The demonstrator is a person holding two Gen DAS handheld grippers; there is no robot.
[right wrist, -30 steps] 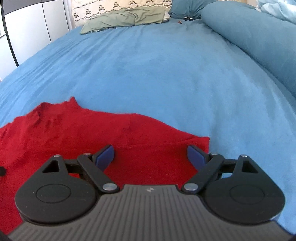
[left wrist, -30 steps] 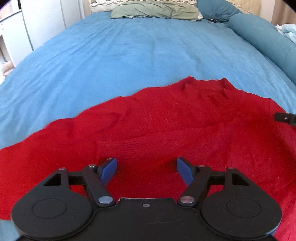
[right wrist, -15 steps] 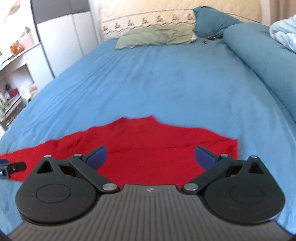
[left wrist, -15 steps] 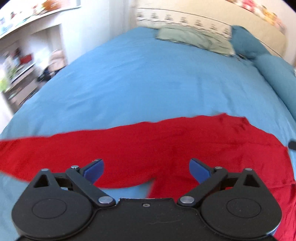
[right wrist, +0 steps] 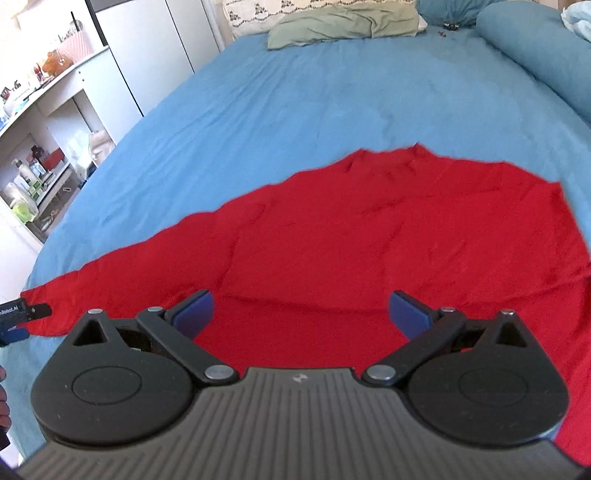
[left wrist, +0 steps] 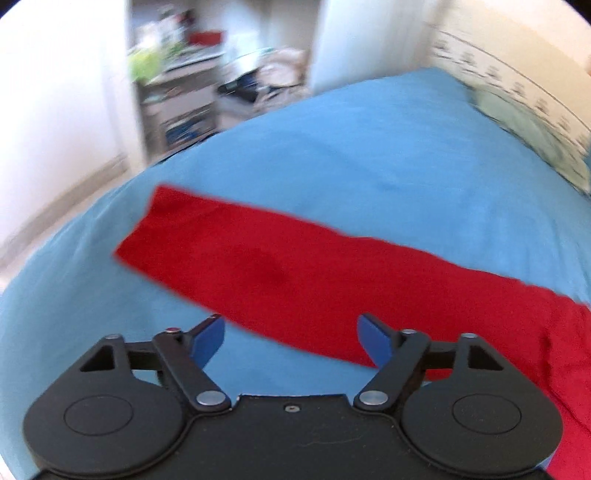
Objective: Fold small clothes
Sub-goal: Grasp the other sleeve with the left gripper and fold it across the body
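Note:
A red long-sleeved top (right wrist: pixel 369 240) lies flat on the blue bed cover (right wrist: pixel 314 96). In the left wrist view its left sleeve (left wrist: pixel 266 266) stretches out across the bed towards the bed's left edge. My left gripper (left wrist: pixel 291 341) is open and empty, just short of the sleeve's near edge. My right gripper (right wrist: pixel 299 314) is open and empty over the body of the top, near its lower part. The left gripper's tip (right wrist: pixel 22 314) shows at the far left of the right wrist view, by the sleeve's end.
A green pillow (right wrist: pixel 343 22) and a patterned headboard lie at the far end of the bed. A rolled blue duvet (right wrist: pixel 535 51) runs along the right side. Shelves with clutter (left wrist: pixel 184 85) and white cupboards (right wrist: pixel 155 55) stand left of the bed.
My left gripper has swung left, from over the body of the top to the outstretched sleeve. My right gripper has pulled back and turned left, so more of the top shows.

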